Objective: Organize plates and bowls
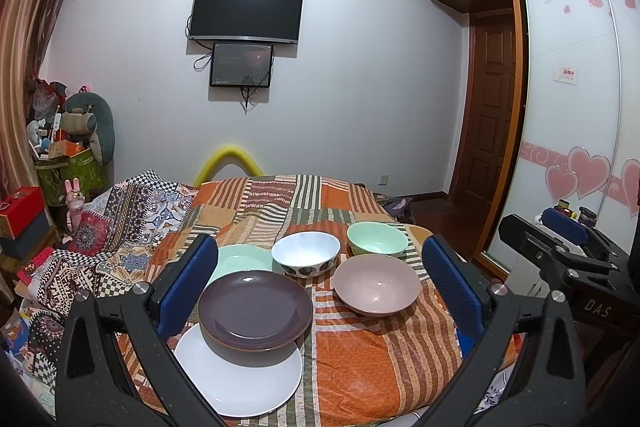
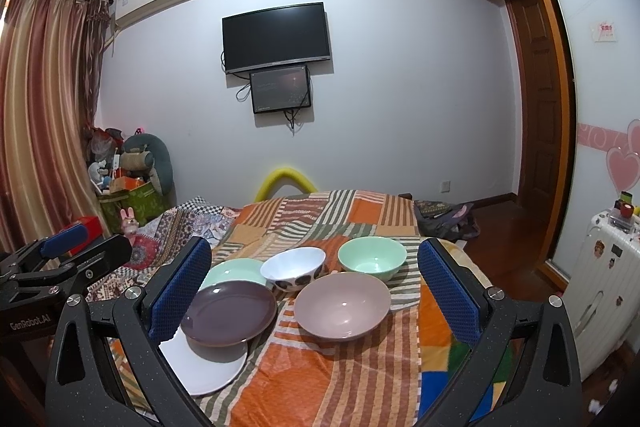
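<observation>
On the patterned orange cloth (image 1: 360,367) lie three plates and three bowls. A purple plate (image 1: 255,309) overlaps a white plate (image 1: 240,383); a mint plate (image 1: 236,261) lies behind them. A white spotted bowl (image 1: 306,253), a mint bowl (image 1: 377,239) and a pink bowl (image 1: 377,284) stand to the right. My left gripper (image 1: 324,287) is open and empty above the near edge. My right gripper (image 2: 314,291) is open and empty too, with the pink bowl (image 2: 343,305) and purple plate (image 2: 229,311) between its fingers.
The cloth covers a bed or table, with a quilt (image 1: 120,227) at the left. A wardrobe with sliding doors (image 1: 568,107) and a white suitcase (image 2: 600,287) stand at the right. Boxes and toys (image 1: 68,155) are piled at the far left.
</observation>
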